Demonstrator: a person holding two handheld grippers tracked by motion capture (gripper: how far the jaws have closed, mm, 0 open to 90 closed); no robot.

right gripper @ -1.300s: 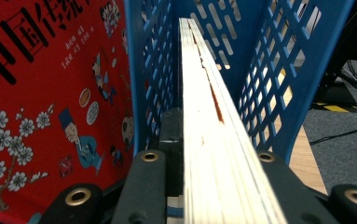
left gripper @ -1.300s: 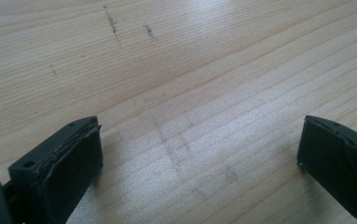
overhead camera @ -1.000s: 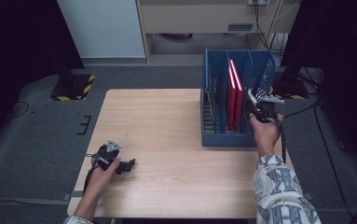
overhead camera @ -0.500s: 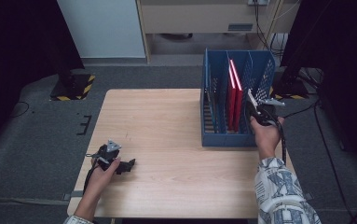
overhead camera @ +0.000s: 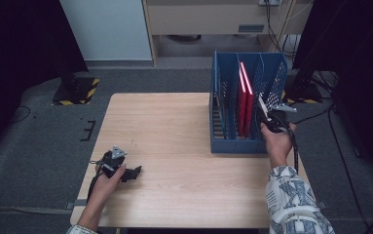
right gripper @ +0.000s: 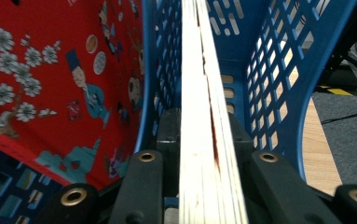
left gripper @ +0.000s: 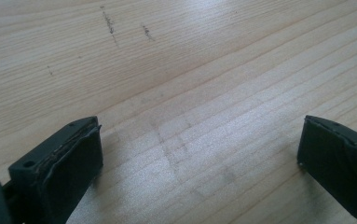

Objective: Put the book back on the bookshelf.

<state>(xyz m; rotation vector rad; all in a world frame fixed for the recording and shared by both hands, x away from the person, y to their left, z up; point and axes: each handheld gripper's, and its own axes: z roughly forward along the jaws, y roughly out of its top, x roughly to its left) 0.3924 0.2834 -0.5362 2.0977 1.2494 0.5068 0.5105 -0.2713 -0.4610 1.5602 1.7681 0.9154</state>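
The thin book (right gripper: 204,116) stands on edge in the rightmost slot of the blue file rack (overhead camera: 225,97), its pale page edges facing the right gripper's camera. The right gripper (overhead camera: 267,116) is clamped on it, jaws pressed flat against the two covers near the lower end of the fore edge. It looks light and fairly stiff while held edge-on, but a slim volume like this can bow or fan open if gripped only at a corner, so a hold across both covers, close to the middle of the edge, seems safest. One slot over, a red book (right gripper: 50,79) with printed flowers and figures leans against the perforated divider. The right hand (overhead camera: 277,141) reaches forward along the rack's right side, forearm rising from the table's near edge. The left gripper (left gripper: 199,154) rests low over the bare wooden table (overhead camera: 174,122) near its front-left corner, jaws spread wide with nothing between them.
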